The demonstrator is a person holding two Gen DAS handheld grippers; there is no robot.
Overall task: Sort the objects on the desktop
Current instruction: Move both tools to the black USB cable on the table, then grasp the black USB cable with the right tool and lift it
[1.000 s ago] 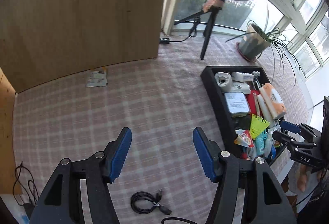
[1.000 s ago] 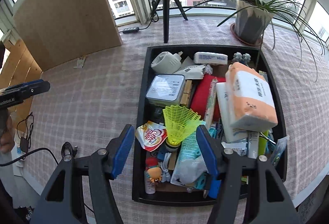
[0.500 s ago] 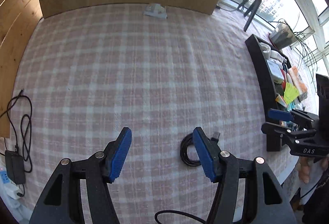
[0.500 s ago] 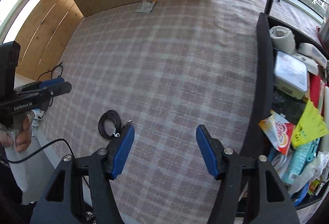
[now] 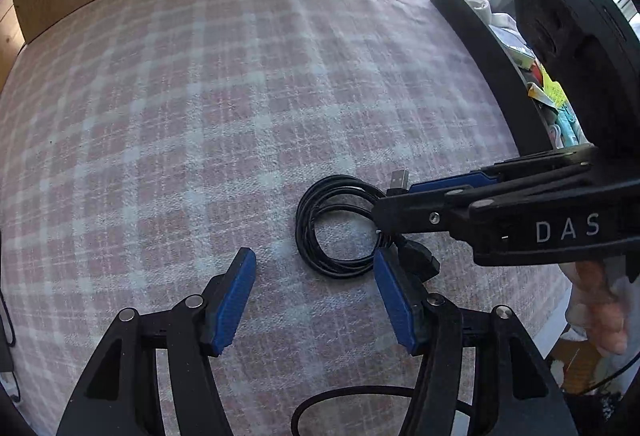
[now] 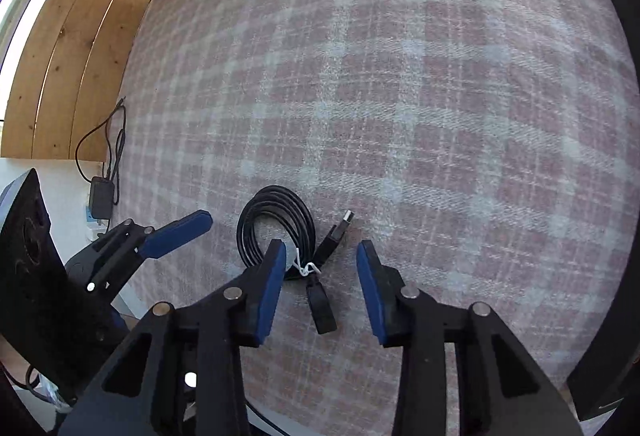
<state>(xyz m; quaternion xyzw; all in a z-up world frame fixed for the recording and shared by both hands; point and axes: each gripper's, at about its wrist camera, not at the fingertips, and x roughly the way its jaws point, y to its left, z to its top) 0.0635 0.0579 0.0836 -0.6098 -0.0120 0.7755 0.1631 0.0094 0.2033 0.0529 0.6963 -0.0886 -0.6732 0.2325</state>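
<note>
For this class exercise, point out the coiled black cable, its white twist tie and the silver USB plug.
Coiled black cable (image 6: 276, 195): right wrist view, top of the loop.
White twist tie (image 6: 305, 268): right wrist view, its knotted middle.
Silver USB plug (image 6: 349, 215): right wrist view, the metal tip.

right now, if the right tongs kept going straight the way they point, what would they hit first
Most likely the coiled black USB cable on the pink plaid tablecloth. The right tongs are closing with its tied bundle and plugs between the pads, none pressed yet. How far above it they are is unclear.
</note>
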